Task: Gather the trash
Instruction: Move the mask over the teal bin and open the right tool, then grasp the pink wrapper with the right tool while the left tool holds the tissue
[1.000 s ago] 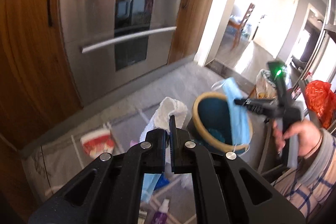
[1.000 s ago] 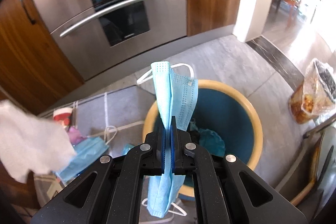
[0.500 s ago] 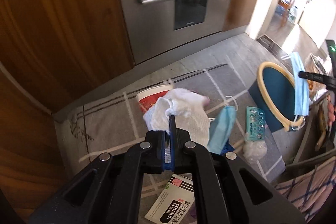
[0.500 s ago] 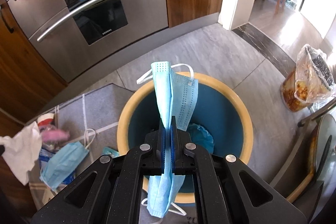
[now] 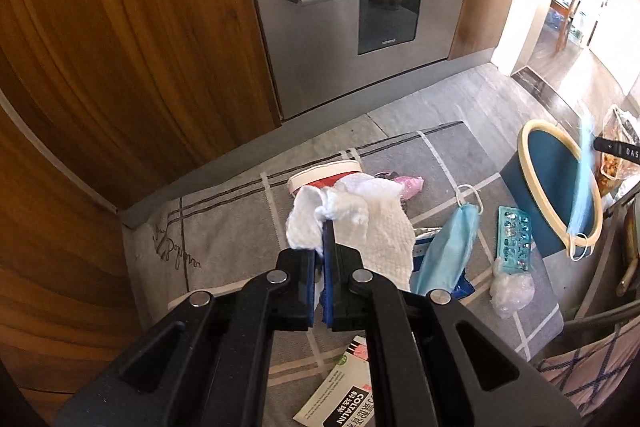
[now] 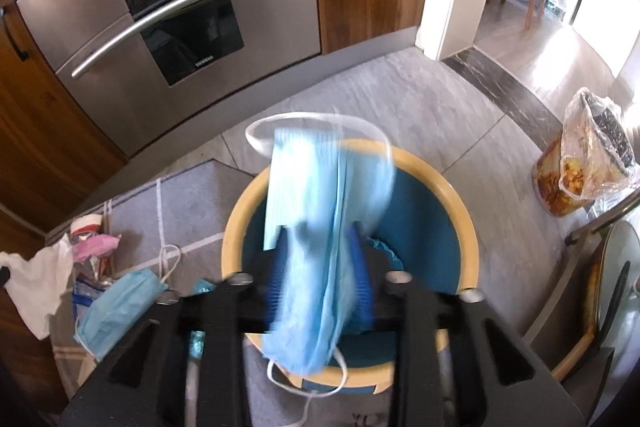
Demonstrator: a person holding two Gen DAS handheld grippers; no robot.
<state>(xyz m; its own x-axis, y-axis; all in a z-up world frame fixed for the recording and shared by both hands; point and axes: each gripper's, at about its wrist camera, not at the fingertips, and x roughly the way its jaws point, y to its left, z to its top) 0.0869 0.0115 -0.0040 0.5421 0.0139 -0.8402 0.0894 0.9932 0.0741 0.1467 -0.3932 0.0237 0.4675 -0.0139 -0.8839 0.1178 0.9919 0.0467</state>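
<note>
Right now my right gripper (image 6: 318,291) has spread wide, the blurred blue mask (image 6: 316,247) apparently loose above the bin (image 6: 464,223) at frame centre; my left gripper (image 5: 325,259) pinches a white tissue (image 5: 360,223).

Brushed steel oven (image 5: 360,11), glossy wood cabinet (image 5: 132,39), woven mat (image 5: 224,227).

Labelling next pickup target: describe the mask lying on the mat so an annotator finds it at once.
Start at the grey floor mat in front of the steel oven. On its right part, short of the teal bin, lies the blue face mask with a white ear loop. Unlike the other blue mask, at the right hand-held gripper above the bin, this one lies flat on the mat.
</note>
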